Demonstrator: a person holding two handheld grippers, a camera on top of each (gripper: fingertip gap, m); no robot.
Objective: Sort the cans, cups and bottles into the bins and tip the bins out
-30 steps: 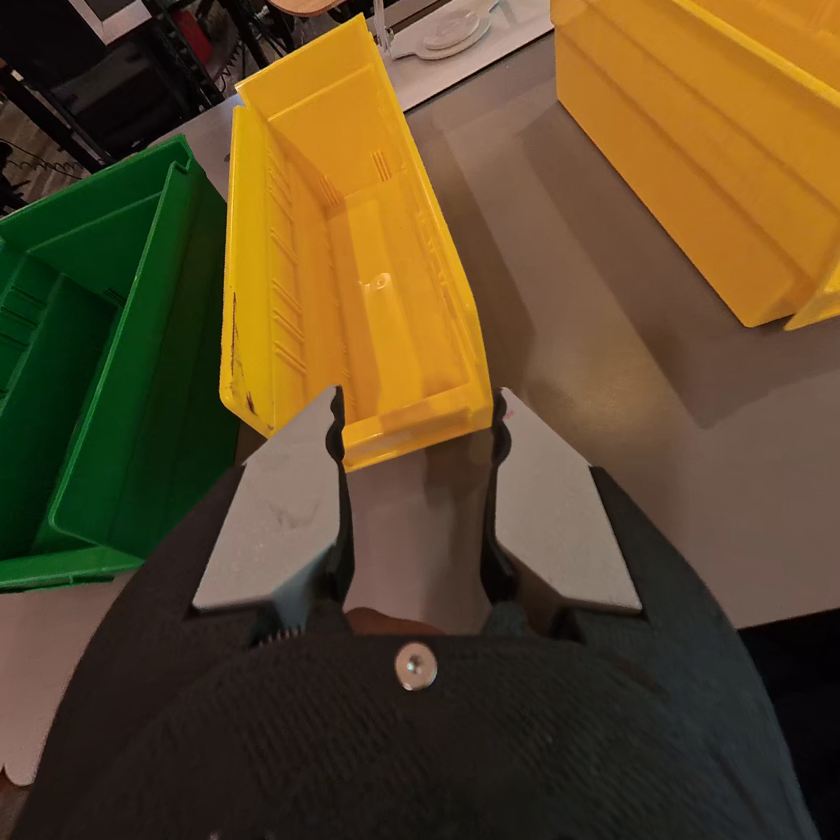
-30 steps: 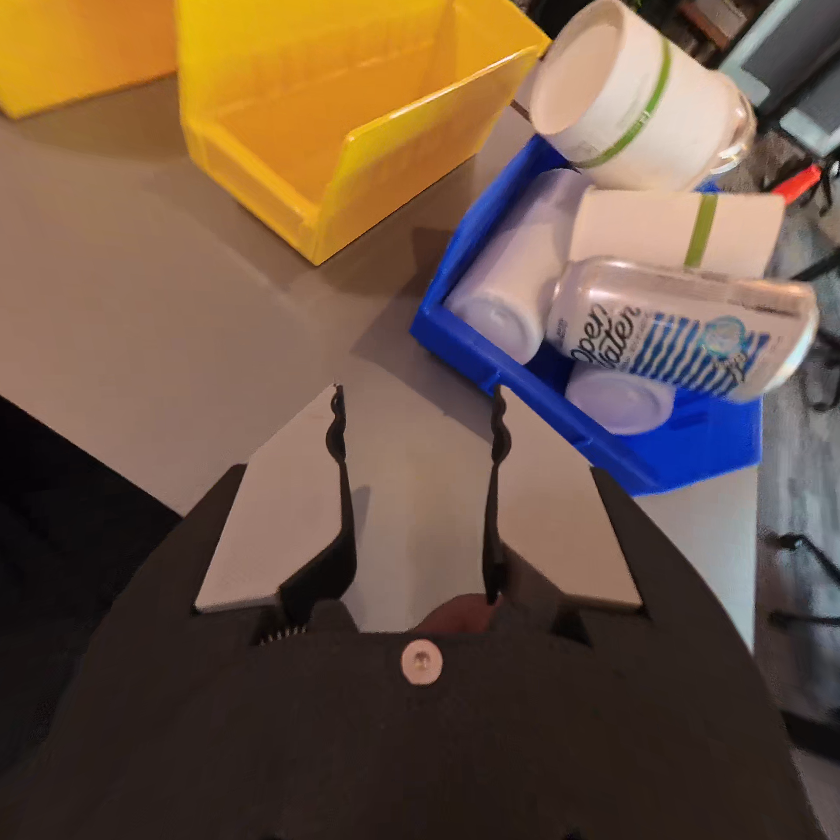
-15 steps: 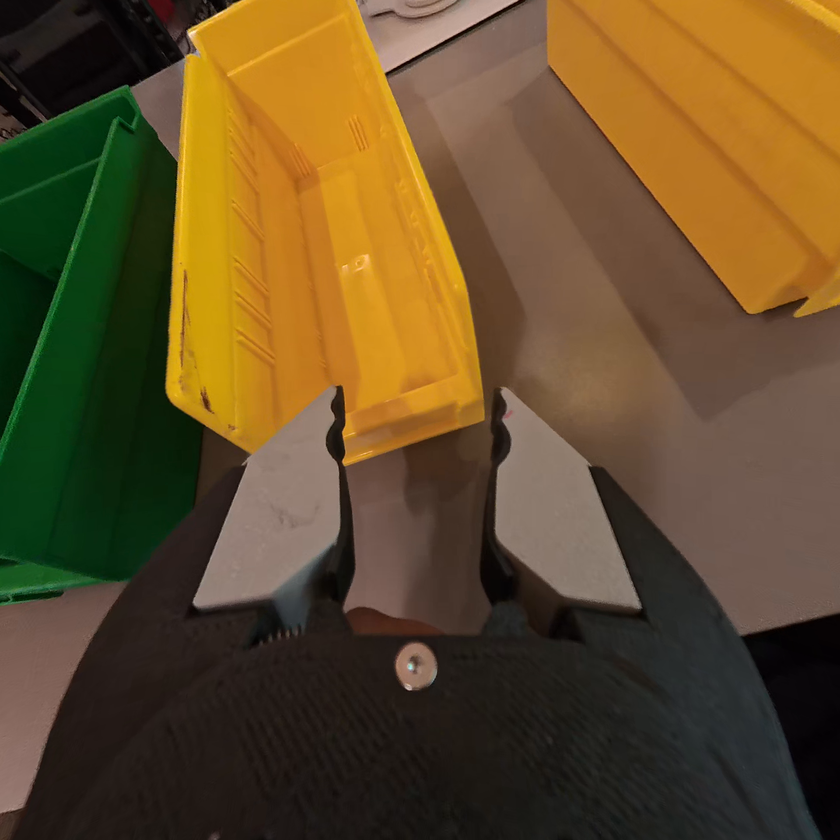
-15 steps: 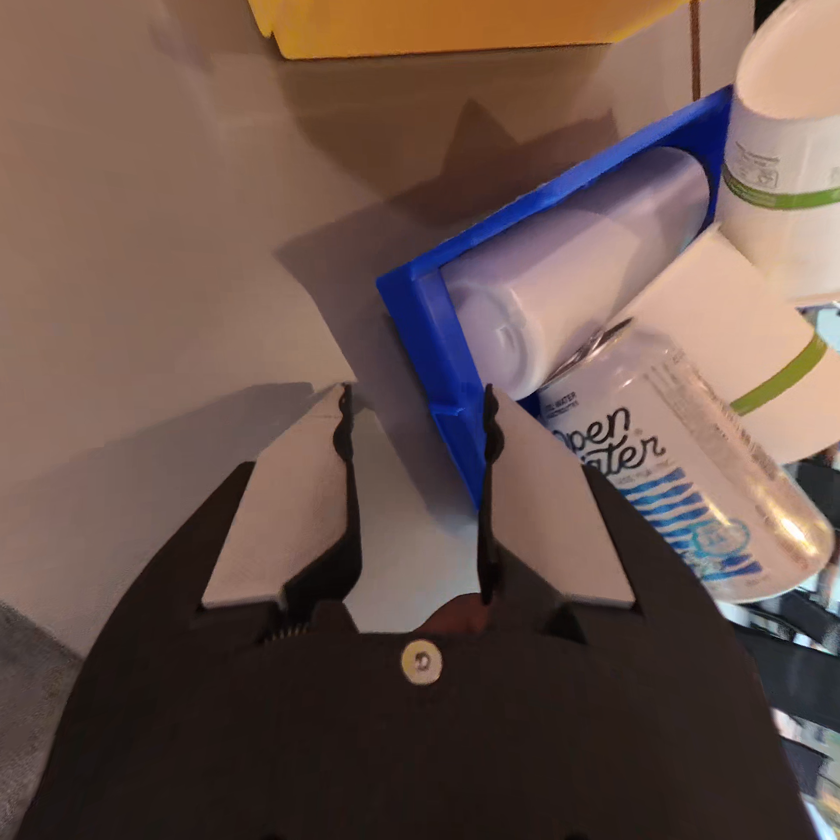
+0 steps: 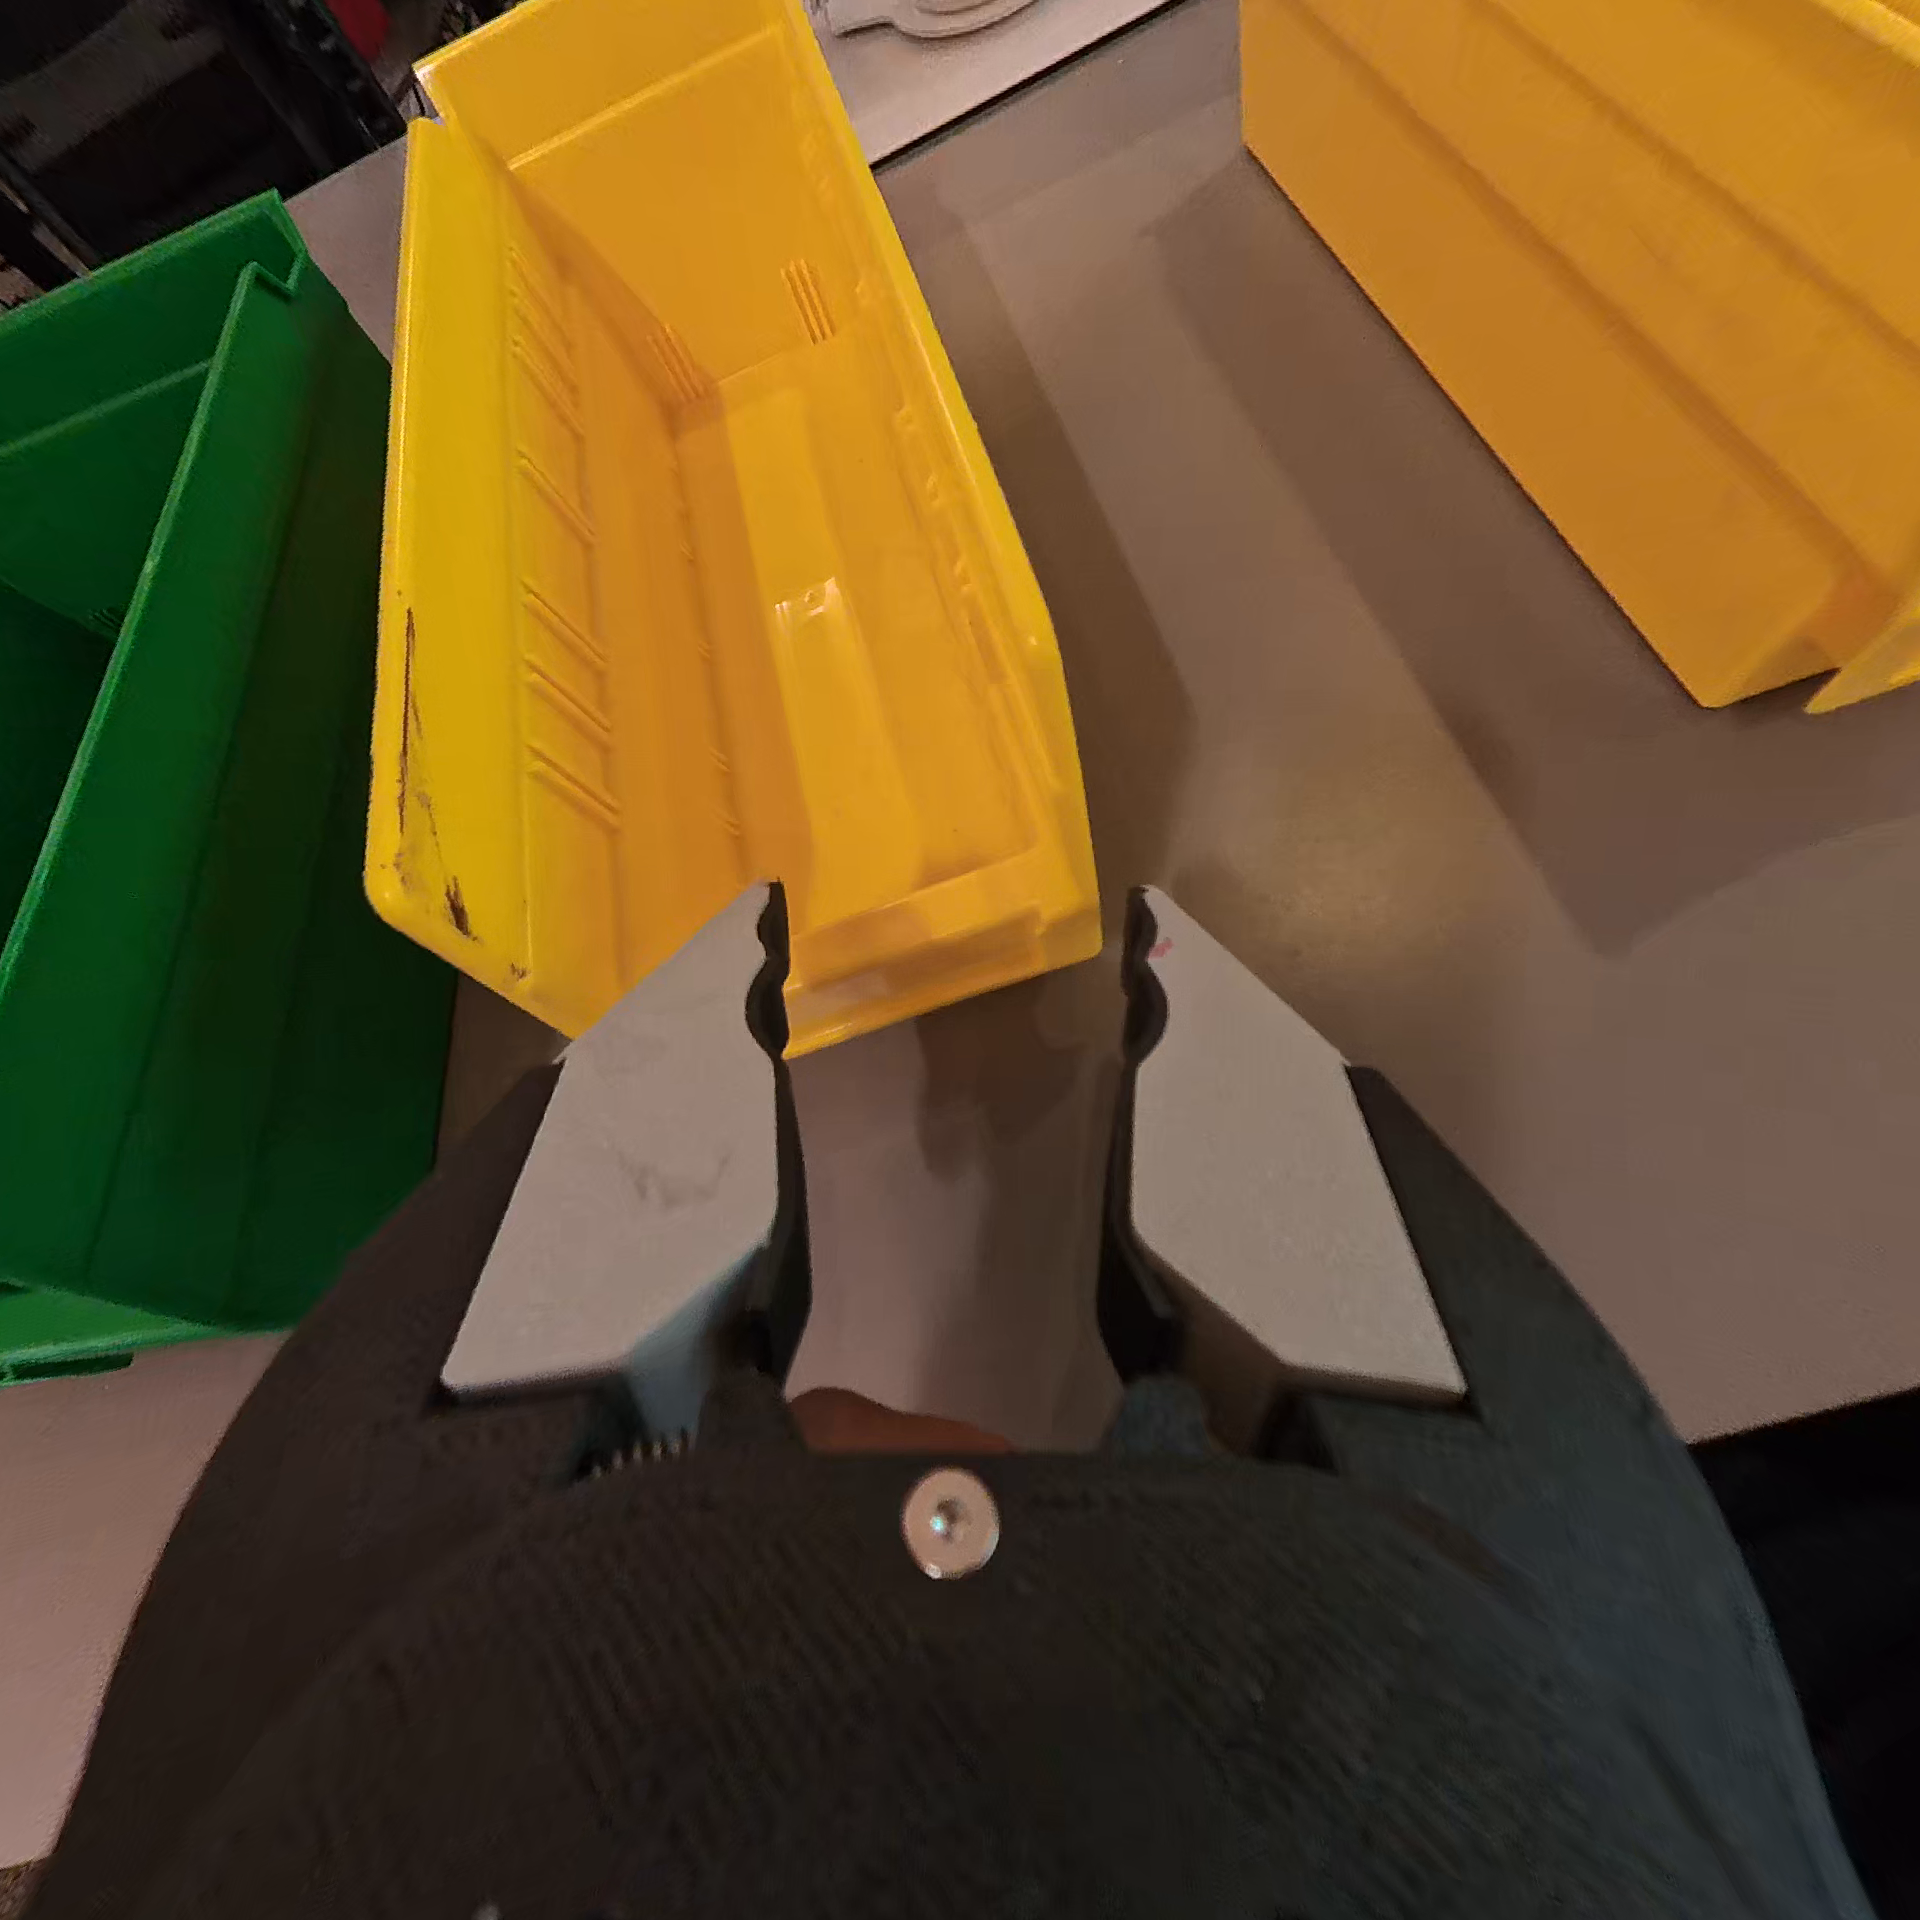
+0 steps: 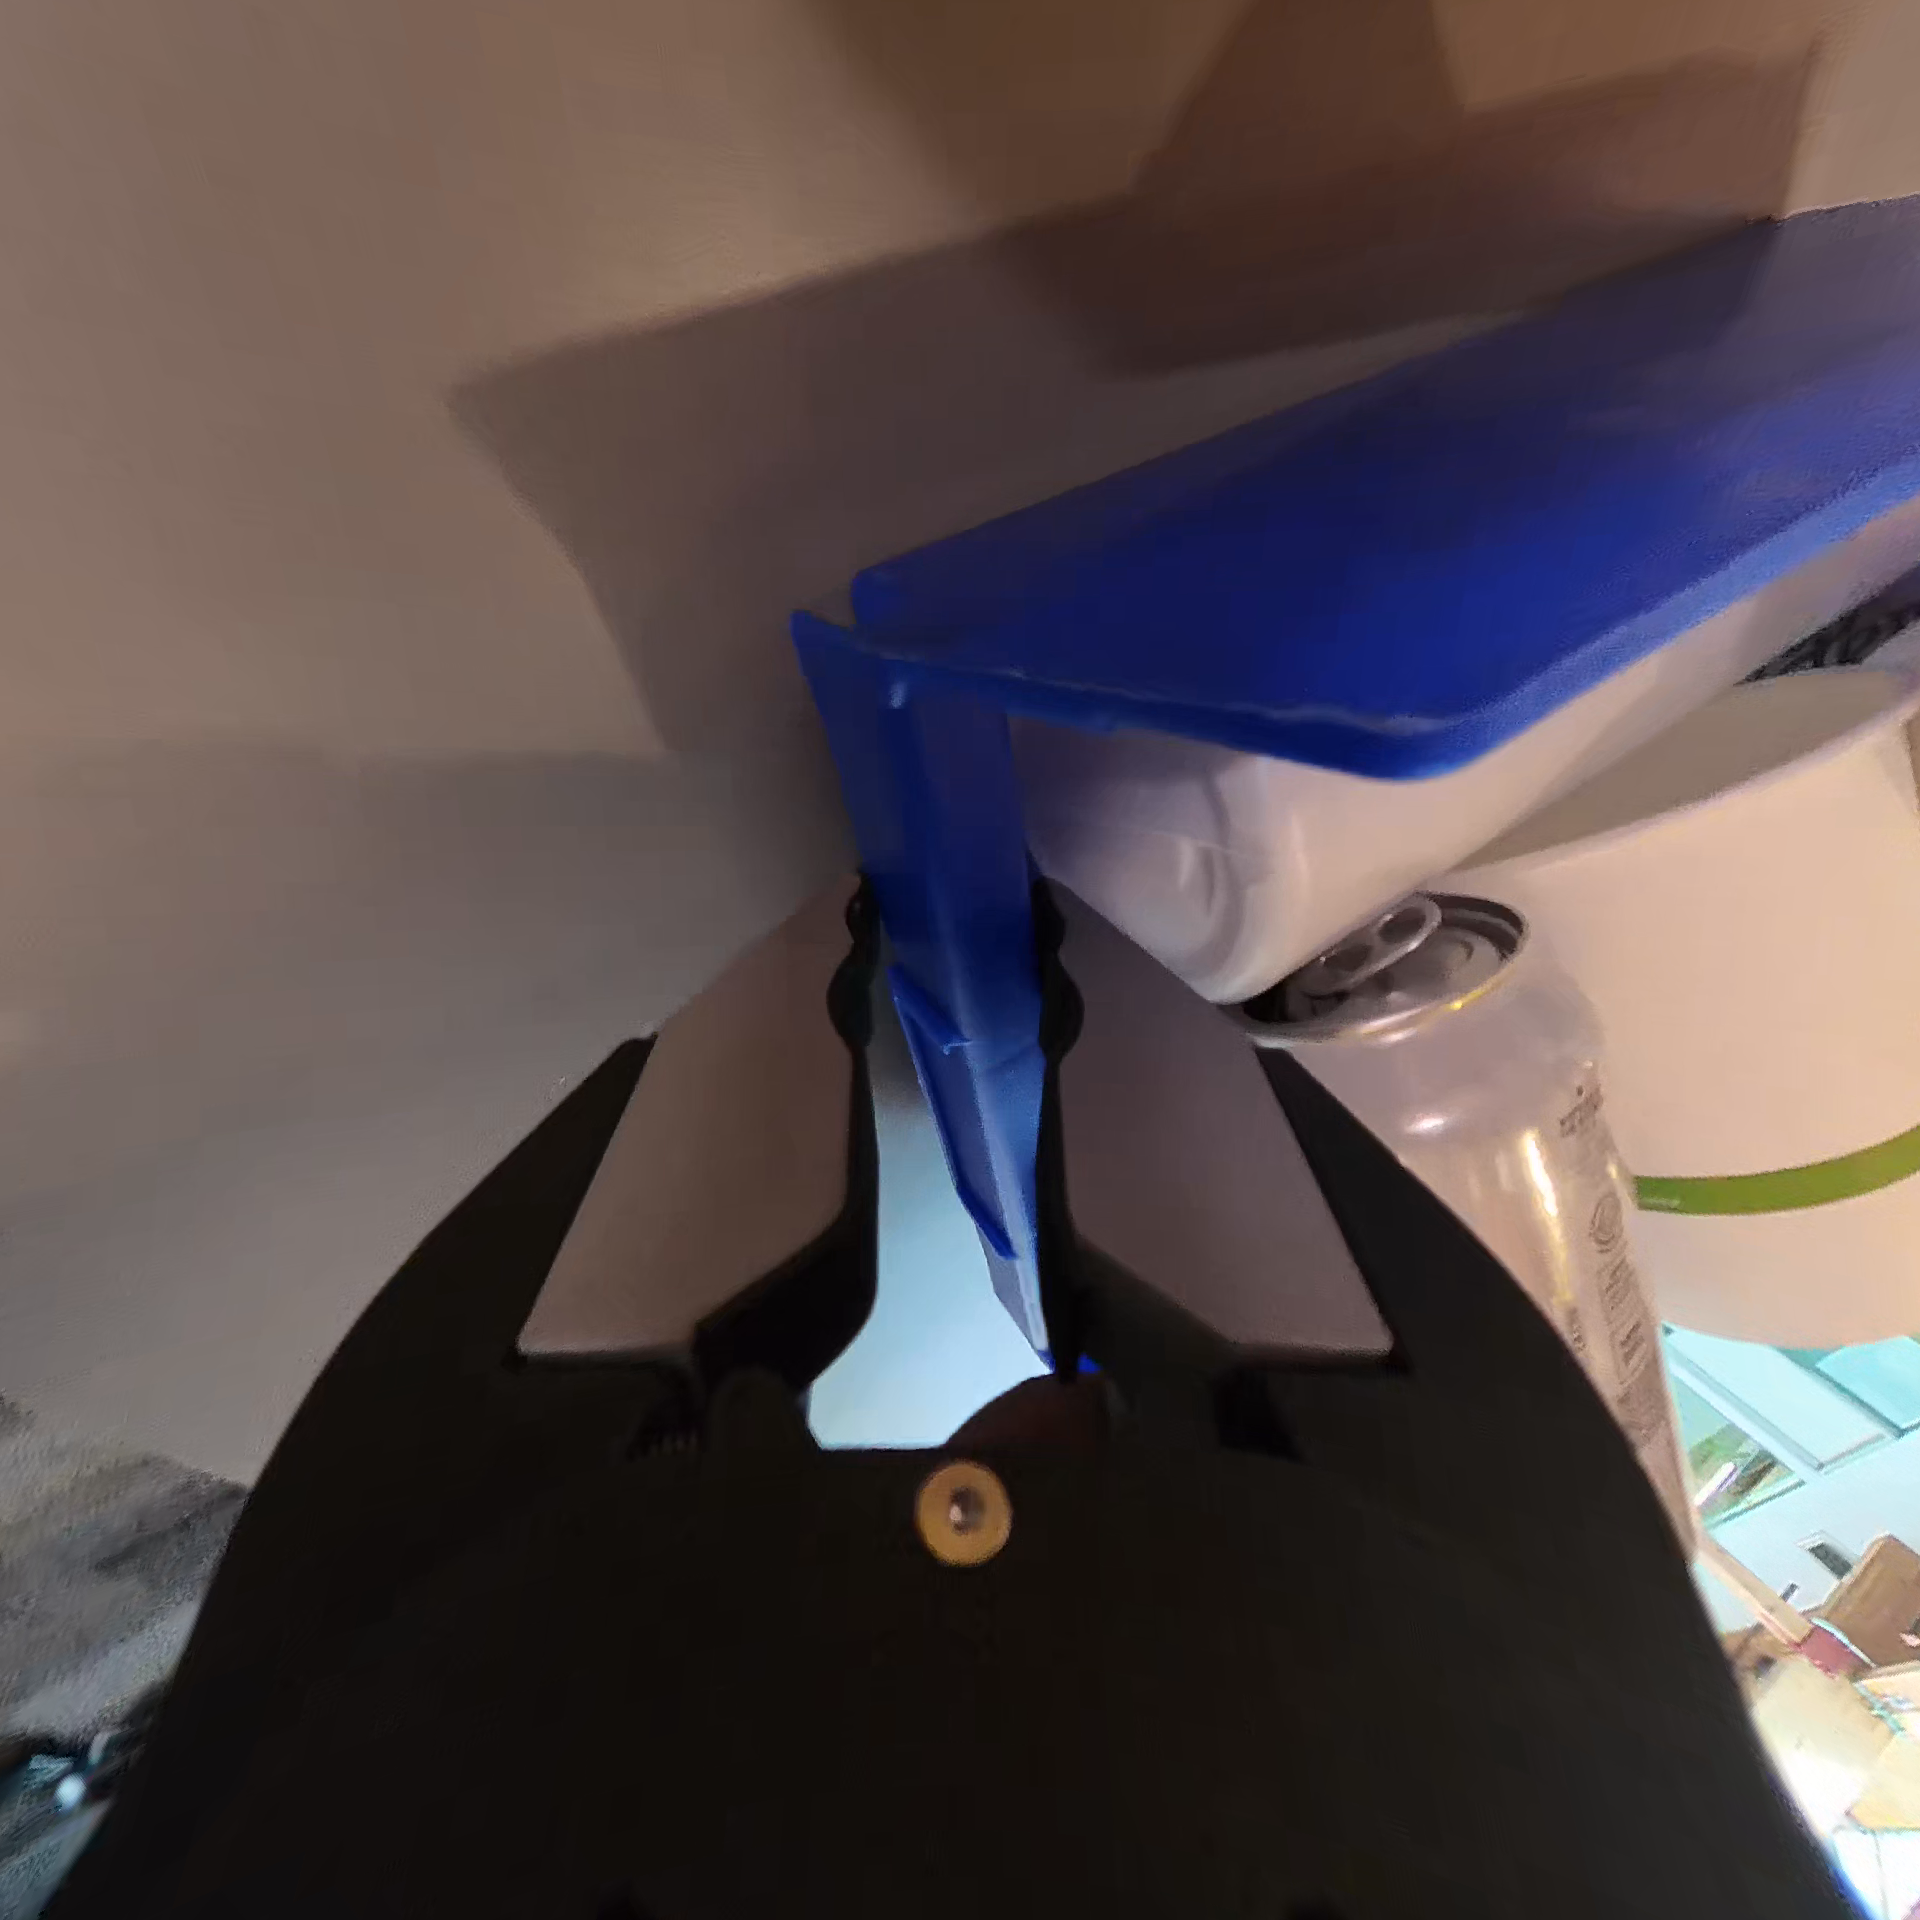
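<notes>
Counting bins first: three are showing in the left wrist view. One narrow yellow bin [image 5: 727, 582] is sitting dead centre, one green bin [image 5: 197, 748] is lying just beside it on the left, and one larger yellow bin [image 5: 1600, 343] is standing well apart at the right edge. That is making two yellow and one green.

Over in the right wrist view, one blue bin [image 6: 1382, 582] is turning up, bringing the total to four bins. Beside it, one silver can [image 6: 1496, 1132] is showing its top, one white bottle [image 6: 1226, 873] is poking out, and one white cup with a green band [image 6: 1766, 1081] is showing behind them.
</notes>
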